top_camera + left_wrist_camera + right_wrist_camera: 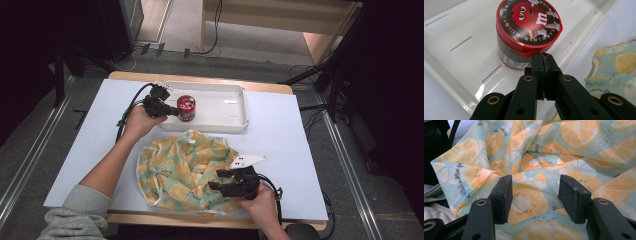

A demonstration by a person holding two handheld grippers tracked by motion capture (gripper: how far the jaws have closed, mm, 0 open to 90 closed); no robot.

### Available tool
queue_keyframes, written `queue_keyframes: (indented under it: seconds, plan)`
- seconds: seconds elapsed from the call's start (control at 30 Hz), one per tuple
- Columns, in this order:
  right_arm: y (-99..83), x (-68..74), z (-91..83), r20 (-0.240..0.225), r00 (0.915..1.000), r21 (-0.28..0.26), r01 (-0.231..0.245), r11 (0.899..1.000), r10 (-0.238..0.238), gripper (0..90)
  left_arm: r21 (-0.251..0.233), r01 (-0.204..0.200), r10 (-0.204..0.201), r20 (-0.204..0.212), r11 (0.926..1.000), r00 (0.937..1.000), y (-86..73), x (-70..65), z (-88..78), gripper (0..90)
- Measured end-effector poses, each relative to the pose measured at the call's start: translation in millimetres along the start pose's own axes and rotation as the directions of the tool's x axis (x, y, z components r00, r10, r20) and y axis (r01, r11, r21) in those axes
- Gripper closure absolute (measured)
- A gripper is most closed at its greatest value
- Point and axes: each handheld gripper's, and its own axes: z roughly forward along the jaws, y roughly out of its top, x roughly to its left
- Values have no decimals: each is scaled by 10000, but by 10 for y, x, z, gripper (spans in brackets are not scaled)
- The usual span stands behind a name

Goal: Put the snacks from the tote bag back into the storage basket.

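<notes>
While pinched fully together beside the red-lidded candy jar in the white tray, left hand-held gripper grips nothing; right hand-held gripper gapes empty over the lemon-print cloth on the counter.

I see lots of bare room in the white tray to the right of the red-lidded jar. The crumpled fruit cloth fills the table's middle, but the table on its right is bare.
</notes>
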Motion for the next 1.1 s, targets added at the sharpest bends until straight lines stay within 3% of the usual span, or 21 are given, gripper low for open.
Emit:
queue_keyframes:
  seconds: [0.8,1.1]
  plan:
    - [-35,1,-35,159,9999,-39,-33,10000,34,463,-181,413,-418,-272,9990,9988,37,136,11,891]
    - [-40,4,-35,190,9998,-20,-50,10000,50,466,-380,693,-700,-190,9969,9974,30,204,26,892]
